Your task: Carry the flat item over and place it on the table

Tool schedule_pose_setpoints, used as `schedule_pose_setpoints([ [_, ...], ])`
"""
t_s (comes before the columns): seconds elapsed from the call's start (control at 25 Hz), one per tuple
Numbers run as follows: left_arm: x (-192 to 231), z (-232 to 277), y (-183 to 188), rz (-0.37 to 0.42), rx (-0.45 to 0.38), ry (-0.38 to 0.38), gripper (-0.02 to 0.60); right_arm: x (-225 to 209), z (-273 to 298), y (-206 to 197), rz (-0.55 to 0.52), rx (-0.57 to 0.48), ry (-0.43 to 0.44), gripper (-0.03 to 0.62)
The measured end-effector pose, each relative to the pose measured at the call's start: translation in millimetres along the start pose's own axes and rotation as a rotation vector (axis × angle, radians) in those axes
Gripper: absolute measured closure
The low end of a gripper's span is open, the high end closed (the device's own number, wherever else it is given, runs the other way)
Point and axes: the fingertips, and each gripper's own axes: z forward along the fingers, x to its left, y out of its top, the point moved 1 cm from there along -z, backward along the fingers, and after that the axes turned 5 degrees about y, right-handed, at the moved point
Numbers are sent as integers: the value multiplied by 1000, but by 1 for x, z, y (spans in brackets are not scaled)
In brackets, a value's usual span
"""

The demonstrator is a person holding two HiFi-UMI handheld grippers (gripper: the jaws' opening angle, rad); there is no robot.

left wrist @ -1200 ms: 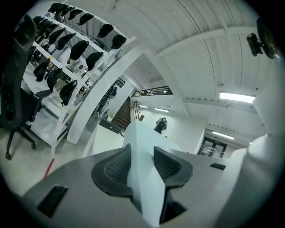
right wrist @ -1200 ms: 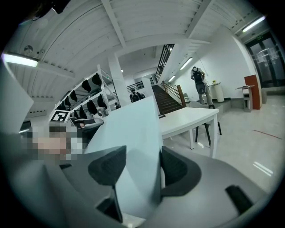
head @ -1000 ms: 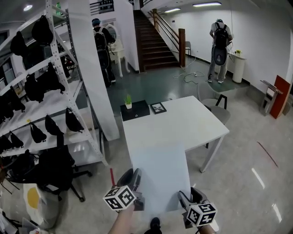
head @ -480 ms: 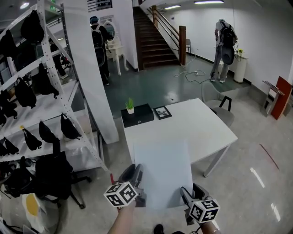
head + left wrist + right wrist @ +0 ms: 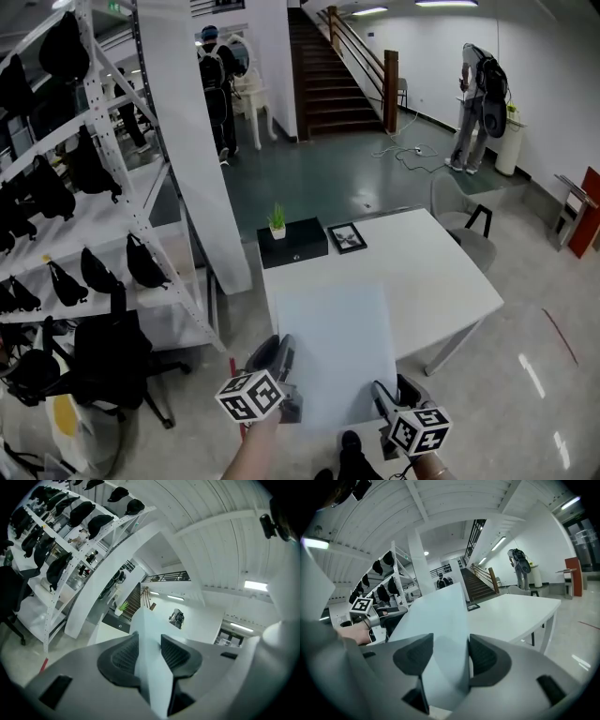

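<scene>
Left gripper jaws closing on the sheet, right gripper clamping it too — at the table's 6 o'clock edge.

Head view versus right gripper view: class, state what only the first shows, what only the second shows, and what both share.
Only the head view shows the potted plant on the black box, and the right gripper from outside. Only the right gripper view shows that gripper's ribbed pads closed on the flat sheet. Both show the flat sheet, the white table, the framed picture, the staircase and a person with a backpack.
</scene>
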Motion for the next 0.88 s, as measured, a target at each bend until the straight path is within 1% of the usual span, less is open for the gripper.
schedule_pose_setpoints([
  [0.4,15,64,27,-12,-58,100,437,-38,76,47,-32,40,105,359],
  [0.64,25,96,33,-15,-72,153,437,-57,115,61,-36,69,152,361],
  [0.88,34,115,32,-14,-72,198,439,-71,139,64,-37,97,178,362],
])
